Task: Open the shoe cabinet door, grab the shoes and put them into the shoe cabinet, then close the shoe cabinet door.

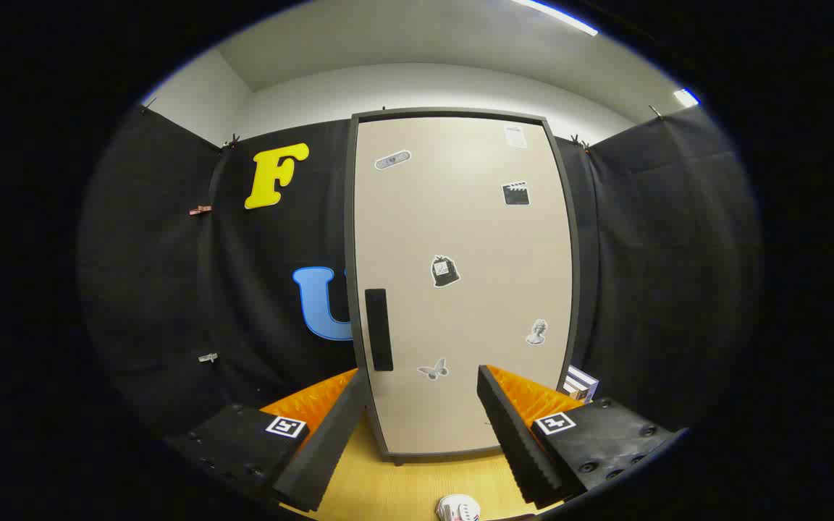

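Five stickers on shut shoe cabinet door (460, 289), none legible; tool (420, 434) wide open, empty

Cabinet: tall beige shoe cabinet door (460, 289) with dark frame, shut, centre of frame, stickers scattered on it.
Handle: black vertical handle (378, 329), door's lower left.
Gripper (420, 434): fingers spread apart, empty, bottom of frame.
Shoe: white shoe (458, 508), bottom centre, on the yellow wooden floor (402, 485).
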Available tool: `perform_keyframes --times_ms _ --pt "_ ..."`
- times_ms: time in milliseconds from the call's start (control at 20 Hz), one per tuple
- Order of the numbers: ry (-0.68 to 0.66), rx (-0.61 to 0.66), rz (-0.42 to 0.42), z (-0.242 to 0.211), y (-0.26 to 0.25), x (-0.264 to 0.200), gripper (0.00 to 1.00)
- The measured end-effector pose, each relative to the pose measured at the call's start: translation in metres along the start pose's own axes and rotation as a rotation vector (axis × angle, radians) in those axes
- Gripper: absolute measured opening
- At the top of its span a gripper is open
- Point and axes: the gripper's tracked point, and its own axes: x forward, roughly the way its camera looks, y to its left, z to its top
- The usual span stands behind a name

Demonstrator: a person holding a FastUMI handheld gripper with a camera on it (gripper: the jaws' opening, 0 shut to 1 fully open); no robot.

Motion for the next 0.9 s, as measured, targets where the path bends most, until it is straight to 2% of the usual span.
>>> perform_keyframes --times_ms 900 --pt "0.014 0.009 -0.021 -0.012 0.019 0.023 0.99"
